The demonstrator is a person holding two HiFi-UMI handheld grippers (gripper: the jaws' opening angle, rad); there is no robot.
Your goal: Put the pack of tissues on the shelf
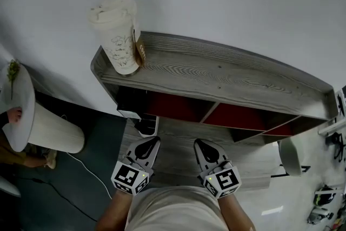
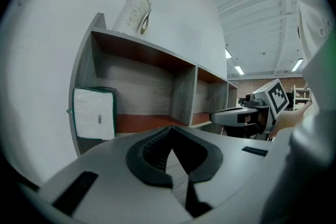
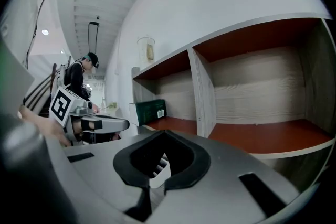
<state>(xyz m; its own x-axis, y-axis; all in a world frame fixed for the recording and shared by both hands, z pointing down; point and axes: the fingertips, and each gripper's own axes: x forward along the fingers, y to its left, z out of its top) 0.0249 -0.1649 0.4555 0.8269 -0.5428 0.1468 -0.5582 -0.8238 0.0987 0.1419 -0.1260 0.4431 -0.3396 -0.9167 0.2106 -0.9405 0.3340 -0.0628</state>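
Observation:
The pack of tissues stands upright in the leftmost compartment of the grey wooden shelf, its white face and green edges turned toward my left gripper. In the right gripper view the pack shows as a dark green block at the shelf's far end. From the head view the pack is mostly hidden under the top board. My left gripper and right gripper hover side by side in front of the shelf, apart from the pack. Both are shut with nothing held.
A white paper cup with a brown sleeve stands on the shelf's top board at the left end. The middle compartment and the right compartment have red floors. A white round stand and a floor cable lie left. A person stands far off.

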